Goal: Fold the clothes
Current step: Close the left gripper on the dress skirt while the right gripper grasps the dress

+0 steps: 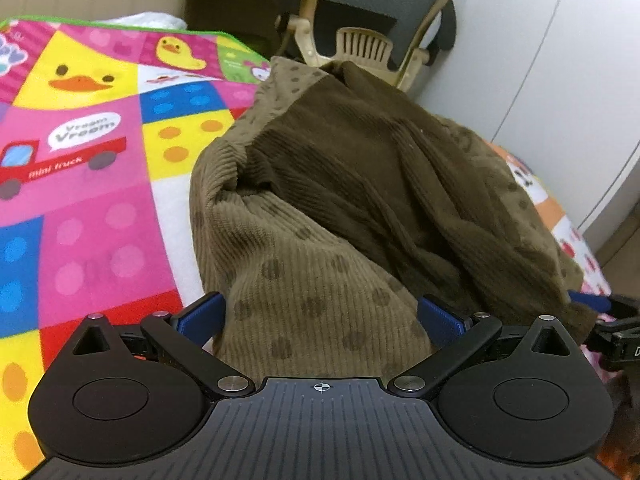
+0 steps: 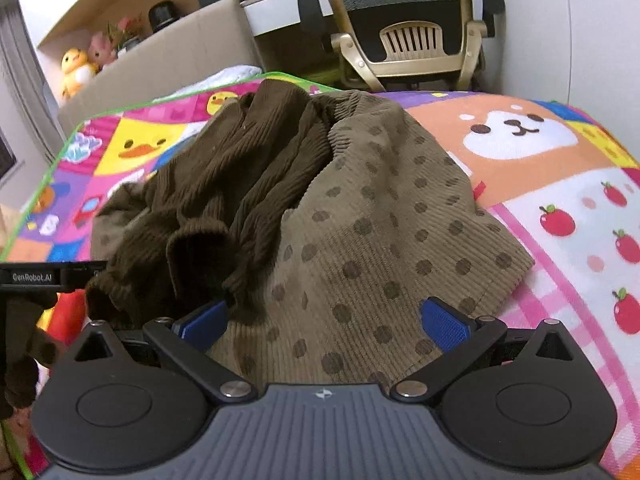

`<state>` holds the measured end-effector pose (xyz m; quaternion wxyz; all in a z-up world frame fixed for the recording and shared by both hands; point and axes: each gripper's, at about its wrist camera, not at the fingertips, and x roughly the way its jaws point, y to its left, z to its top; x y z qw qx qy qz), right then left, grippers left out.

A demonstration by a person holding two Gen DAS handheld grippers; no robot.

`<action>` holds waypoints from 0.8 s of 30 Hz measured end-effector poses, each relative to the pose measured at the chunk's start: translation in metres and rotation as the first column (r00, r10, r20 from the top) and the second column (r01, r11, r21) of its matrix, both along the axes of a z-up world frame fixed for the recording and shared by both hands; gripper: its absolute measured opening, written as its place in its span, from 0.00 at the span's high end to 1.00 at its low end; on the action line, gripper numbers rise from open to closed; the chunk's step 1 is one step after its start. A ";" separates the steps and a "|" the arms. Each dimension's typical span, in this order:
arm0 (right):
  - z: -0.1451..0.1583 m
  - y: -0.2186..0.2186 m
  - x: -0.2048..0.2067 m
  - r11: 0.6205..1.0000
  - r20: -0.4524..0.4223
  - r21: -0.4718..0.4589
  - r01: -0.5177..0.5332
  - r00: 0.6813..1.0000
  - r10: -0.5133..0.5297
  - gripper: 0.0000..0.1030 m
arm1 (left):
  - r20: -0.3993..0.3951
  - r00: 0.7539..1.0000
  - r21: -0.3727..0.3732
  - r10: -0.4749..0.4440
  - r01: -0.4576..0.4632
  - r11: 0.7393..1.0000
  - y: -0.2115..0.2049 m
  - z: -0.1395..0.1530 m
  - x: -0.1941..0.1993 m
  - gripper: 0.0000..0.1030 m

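Note:
A crumpled brown corduroy garment [image 1: 340,208] lies on a colourful play mat [image 1: 80,160]. Its lighter, dotted inner side shows at the near edge, and its darker ribbed side is bunched up behind. My left gripper [image 1: 320,314] is open, blue pads spread wide on either side of the near dotted hem. In the right wrist view the same garment [image 2: 360,220] lies with a dark cuffed sleeve [image 2: 192,252] folded over on the left. My right gripper [image 2: 324,320] is open too, fingers on either side of the dotted fabric's near edge. The other gripper's body [image 2: 36,278] shows at left.
The play mat [image 2: 560,200] covers the surface, with free room left and right of the garment. An office chair [image 2: 408,32] stands beyond the far edge. A cardboard box [image 2: 160,52] with plush toys sits at the far left. White cabinet doors [image 1: 560,60] are on the right.

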<state>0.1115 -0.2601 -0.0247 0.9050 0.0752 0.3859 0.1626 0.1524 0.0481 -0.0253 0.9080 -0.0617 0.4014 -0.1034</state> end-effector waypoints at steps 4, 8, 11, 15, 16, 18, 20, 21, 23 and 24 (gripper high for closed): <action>0.001 0.004 0.001 0.998 -0.006 -0.047 -0.035 0.999 0.035 0.00 | 0.016 0.999 0.070 -0.043 0.041 0.997 -0.008 -0.001 -0.004 0.00; 0.021 -0.002 -0.004 0.996 0.032 -0.036 -0.076 0.997 0.077 0.00 | 0.109 0.992 -0.027 -0.060 0.063 0.998 0.016 0.032 -0.010 0.00; 0.053 -0.011 0.002 0.995 0.208 -0.085 -0.049 0.976 0.066 0.00 | 0.211 0.977 0.044 -0.035 0.026 0.999 0.031 0.058 0.003 0.00; 0.065 -0.010 0.062 0.987 0.268 -0.157 -0.026 0.961 0.068 0.05 | 0.154 0.986 0.013 0.058 -0.061 0.998 0.046 0.049 0.050 0.03; 0.062 -0.009 0.082 0.986 0.257 -0.168 -0.014 0.965 0.058 0.13 | 0.133 0.988 0.009 0.073 -0.075 0.997 0.047 0.043 0.060 0.08; 0.053 -0.007 0.125 0.986 0.194 -0.165 0.009 0.981 0.024 0.43 | 0.099 0.993 0.020 0.063 -0.066 0.998 0.045 0.030 0.071 0.21; 0.041 -0.011 0.165 0.990 0.153 -0.137 0.037 0.988 -0.016 0.43 | 0.072 0.996 0.031 0.048 -0.050 0.998 0.041 0.019 0.079 0.20; 0.035 -0.011 0.178 0.991 0.140 -0.124 0.043 0.990 -0.025 0.43 | 0.062 0.997 0.035 0.040 -0.043 0.998 0.039 0.014 0.082 0.20; 0.021 -0.012 0.202 0.995 0.085 -0.091 0.048 0.996 -0.040 0.43 | 0.045 0.999 0.038 0.024 -0.026 0.999 0.037 0.005 0.083 0.25; 0.015 -0.012 0.206 0.995 0.064 -0.081 0.052 0.997 -0.047 0.46 | 0.039 0.999 0.039 0.014 -0.016 0.999 0.037 0.002 0.082 0.27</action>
